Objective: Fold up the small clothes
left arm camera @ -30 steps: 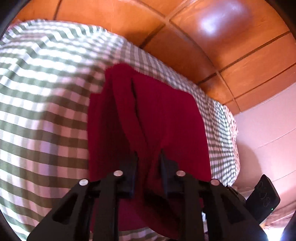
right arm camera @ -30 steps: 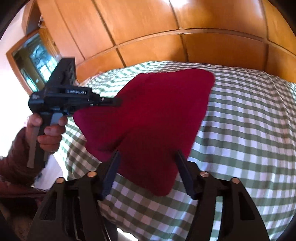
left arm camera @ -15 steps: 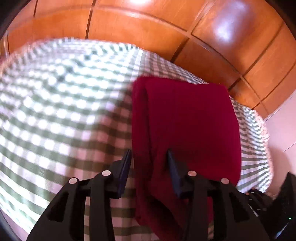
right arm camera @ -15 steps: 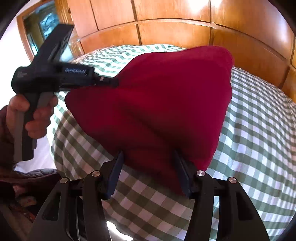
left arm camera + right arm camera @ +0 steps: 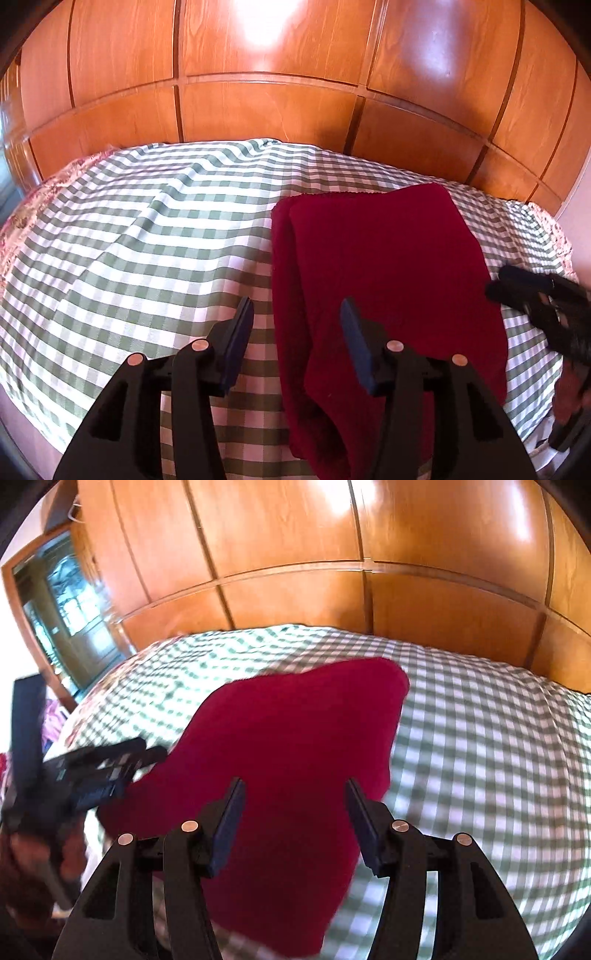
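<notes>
Item: one dark red garment [image 5: 388,280], folded lengthwise, laid flat on a green-and-white checked cloth [image 5: 147,236] before a wood-panelled wall [image 5: 266,74]; its doubled edge was seen along the left side in the left wrist view. Left gripper [image 5: 295,332]: jaws recorded as opening, no fabric pinched; the garment's left edge passed beneath the gap, the pads clear of it. Right gripper [image 5: 293,812]: jaws stood apart above the garment's near portion, nothing clamped. Each gripper was also caught, blurred, at the margin of the other's view. Risks noted, as judgement only: the upper layer could be dragged out of line if a pad were lowered onto a single ply only; the checked cloth could be nipped together with the garment, since the two lay in contact; the doubled edge could spring open if the next fold were begun from one corner alone; an uneven fold could result if the two grippers were not closed at matching points.
</notes>
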Tool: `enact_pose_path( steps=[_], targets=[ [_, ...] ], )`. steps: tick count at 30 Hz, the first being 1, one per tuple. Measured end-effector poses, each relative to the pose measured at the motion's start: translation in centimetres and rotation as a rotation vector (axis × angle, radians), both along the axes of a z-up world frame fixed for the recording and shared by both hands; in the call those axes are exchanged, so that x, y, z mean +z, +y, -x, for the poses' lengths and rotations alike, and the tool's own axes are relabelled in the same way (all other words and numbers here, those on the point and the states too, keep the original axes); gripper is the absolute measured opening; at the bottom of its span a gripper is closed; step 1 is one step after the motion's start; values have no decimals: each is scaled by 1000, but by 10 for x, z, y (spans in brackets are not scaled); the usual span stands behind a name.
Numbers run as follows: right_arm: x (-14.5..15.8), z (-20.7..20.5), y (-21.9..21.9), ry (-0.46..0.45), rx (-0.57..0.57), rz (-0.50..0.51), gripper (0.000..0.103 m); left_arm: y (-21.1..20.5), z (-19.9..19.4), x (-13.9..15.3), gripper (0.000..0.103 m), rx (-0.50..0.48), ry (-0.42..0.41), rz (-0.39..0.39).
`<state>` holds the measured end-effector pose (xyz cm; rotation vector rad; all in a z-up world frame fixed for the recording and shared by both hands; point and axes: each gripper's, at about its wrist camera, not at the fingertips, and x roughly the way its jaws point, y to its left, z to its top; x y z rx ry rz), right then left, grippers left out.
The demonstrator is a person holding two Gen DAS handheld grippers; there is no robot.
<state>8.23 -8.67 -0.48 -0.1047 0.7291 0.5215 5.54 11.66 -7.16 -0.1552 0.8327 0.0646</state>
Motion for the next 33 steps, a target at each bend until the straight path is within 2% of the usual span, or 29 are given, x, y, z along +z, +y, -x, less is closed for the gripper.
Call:
enact_pose_path(
  steps=[7, 21, 25, 27, 30, 33],
  targets=[
    [-4, -29, 22, -4, -22, 42, 55, 2, 2, -6, 51, 5, 13, -1],
    [-13, -58, 27, -5, -68, 88, 55, 4, -2, -15, 52, -4, 37, 10],
    [-18, -65, 28, 7, -81, 101, 55, 5, -3, -18, 54, -4, 39, 12],
    [-24, -72, 30, 24, -93, 114, 59, 7, -4, -23, 57, -2, 48, 17],
    [-42, -87, 31, 63, -109, 123, 64, 11, -5, -34, 58, -1, 65, 43],
    [-47, -94, 24, 92, -113, 69, 67, 20, -4, -44, 65, 15, 57, 110]
  ],
)
